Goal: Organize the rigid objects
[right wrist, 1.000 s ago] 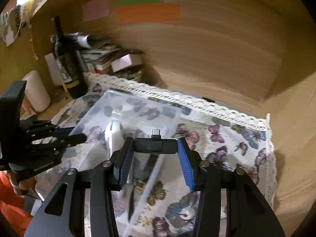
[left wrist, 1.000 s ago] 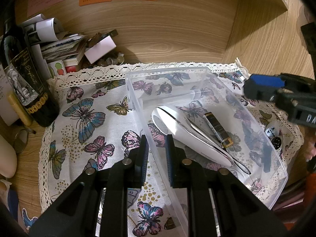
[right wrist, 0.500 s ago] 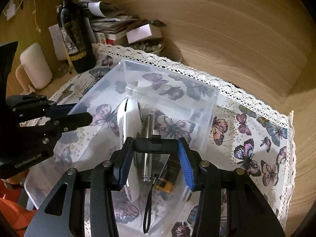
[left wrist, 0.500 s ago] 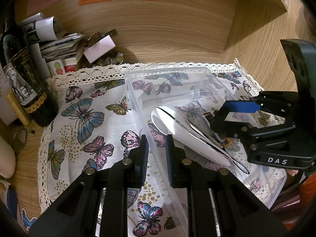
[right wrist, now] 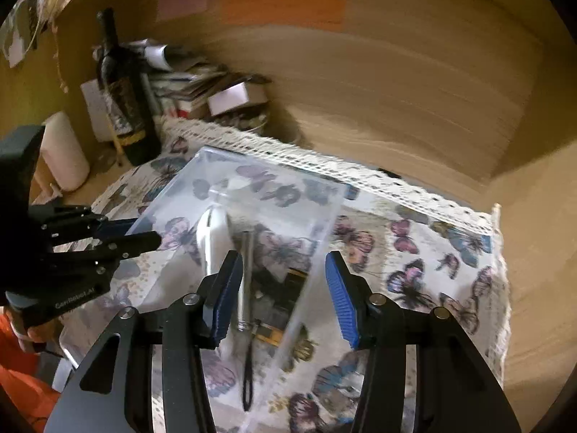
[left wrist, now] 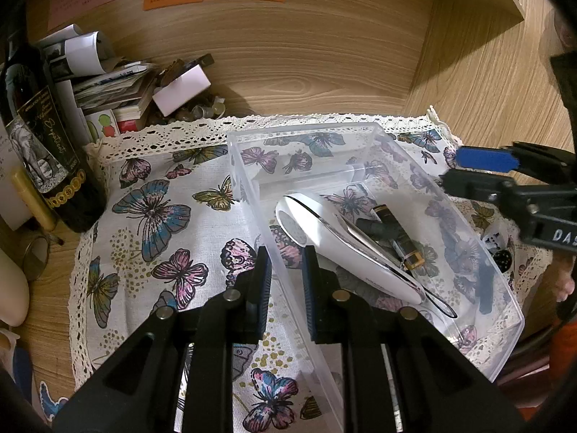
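A clear plastic bin (left wrist: 249, 187) stands on the butterfly cloth. In it lie a white handheld device (left wrist: 324, 238), a black adapter (left wrist: 378, 230) and a black-and-gold lighter (left wrist: 400, 241). My left gripper (left wrist: 286, 274) is shut on the bin's near wall. My right gripper (right wrist: 281, 288) is open and empty above the bin (right wrist: 274, 187); it shows at the right of the left wrist view (left wrist: 479, 169). The white device (right wrist: 212, 238), a metal pen-like tool (right wrist: 245, 274) and the lighter (right wrist: 285, 303) lie below it.
A dark wine bottle (left wrist: 43, 137) stands at the left by a pile of papers and small boxes (left wrist: 122, 86). Wooden walls close the back and right. A small dotted object (left wrist: 501, 252) lies on the cloth right of the bin.
My right gripper has opened and let the black adapter go into the bin, then pulled up and back to the right. My left gripper has stayed on the bin wall.
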